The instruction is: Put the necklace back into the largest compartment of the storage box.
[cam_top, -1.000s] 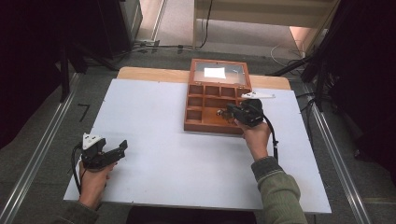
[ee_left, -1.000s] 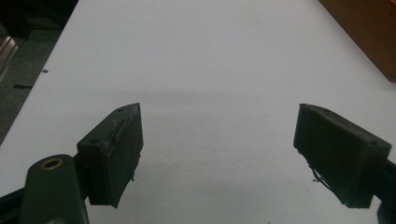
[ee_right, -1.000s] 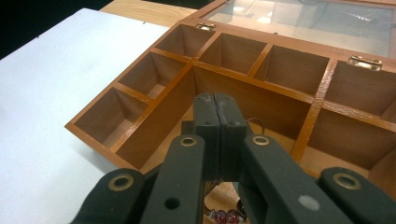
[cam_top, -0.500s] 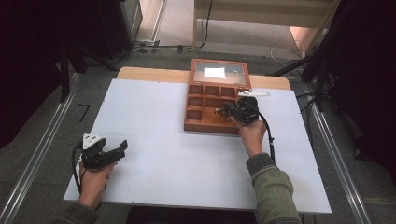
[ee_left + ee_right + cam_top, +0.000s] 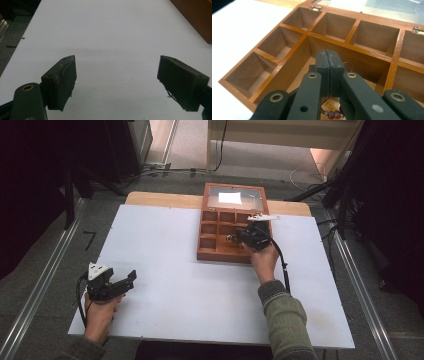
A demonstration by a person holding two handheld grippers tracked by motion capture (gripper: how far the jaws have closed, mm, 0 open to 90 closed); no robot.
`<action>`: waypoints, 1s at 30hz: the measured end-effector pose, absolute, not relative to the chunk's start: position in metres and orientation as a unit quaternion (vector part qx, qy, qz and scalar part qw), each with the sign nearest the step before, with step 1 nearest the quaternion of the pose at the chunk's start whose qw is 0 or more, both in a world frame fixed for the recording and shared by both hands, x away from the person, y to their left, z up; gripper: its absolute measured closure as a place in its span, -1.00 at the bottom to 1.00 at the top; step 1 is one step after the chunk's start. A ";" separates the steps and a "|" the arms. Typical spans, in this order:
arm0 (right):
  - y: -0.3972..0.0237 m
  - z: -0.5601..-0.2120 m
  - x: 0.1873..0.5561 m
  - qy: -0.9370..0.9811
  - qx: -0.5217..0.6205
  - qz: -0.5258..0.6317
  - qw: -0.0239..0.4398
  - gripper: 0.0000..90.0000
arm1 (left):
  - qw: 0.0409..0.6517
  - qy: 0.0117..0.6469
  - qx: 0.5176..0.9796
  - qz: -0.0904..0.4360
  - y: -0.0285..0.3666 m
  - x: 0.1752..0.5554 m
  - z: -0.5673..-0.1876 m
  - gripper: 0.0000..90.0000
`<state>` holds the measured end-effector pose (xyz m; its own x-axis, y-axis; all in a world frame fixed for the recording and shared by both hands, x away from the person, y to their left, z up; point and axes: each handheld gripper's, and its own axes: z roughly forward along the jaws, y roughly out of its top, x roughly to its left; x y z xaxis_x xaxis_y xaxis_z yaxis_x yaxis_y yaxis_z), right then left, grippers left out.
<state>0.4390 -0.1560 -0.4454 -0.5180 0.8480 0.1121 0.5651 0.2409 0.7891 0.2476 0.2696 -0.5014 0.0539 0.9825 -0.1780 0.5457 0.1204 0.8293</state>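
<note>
Right gripper (image 5: pixel 327 53): matte black jaws pressed flat together, seam barely visible, brass-coloured rivets on the linkage arms. They pinch a thin wire; a loop of it curls out just right of the tips, and a string of dark red beads (image 5: pixel 333 115) hangs below the jaws at bottom centre of the right gripper view. So it is closed on the bead string, which sits directly under and behind the tips.

The tips hover over the big lower compartment of the wooden box (image 5: pixel 287 56). Box is orange-brown varnished wood, rectangular cells with thin dividers, brass hinges at the top edge, glass-panelled lid folded back. No readable writing on it.

High view: box (image 5: pixel 210 251) centre-right of frame, right gripper (image 5: pixel 235 238) at its lower right part, hand behind it. White matte table (image 5: pixel 165 250) with plain wood strip at the far edge.

Left gripper (image 5: pixel 131 279) lower left of frame, resting on the table, well apart from the box. Its jaws stand wide open, nothing between; rubbery black pads (image 5: pixel 65 82), worn edges.
</note>
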 end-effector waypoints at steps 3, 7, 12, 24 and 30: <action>-0.155 -0.448 0.442 0.768 0.463 0.407 0.172 0.92 | 0.402 0.631 0.605 0.272 0.270 0.248 -0.502 -0.65; -0.154 -0.450 0.444 0.768 0.466 0.405 0.173 0.90 | 0.402 0.631 0.605 0.271 0.270 0.247 -0.502 -0.65; -0.154 -0.452 0.447 0.769 0.466 0.409 0.156 0.46 | 0.402 0.631 0.605 0.271 0.271 0.247 -0.501 -0.65; -0.156 -0.450 0.443 0.780 0.458 0.398 0.156 0.02 | 0.402 0.631 0.606 0.272 0.270 0.247 -0.501 -0.65; -0.157 -0.446 0.437 0.783 0.451 0.398 0.157 -0.16 | 0.400 0.629 0.607 0.274 0.269 0.247 -0.501 -0.65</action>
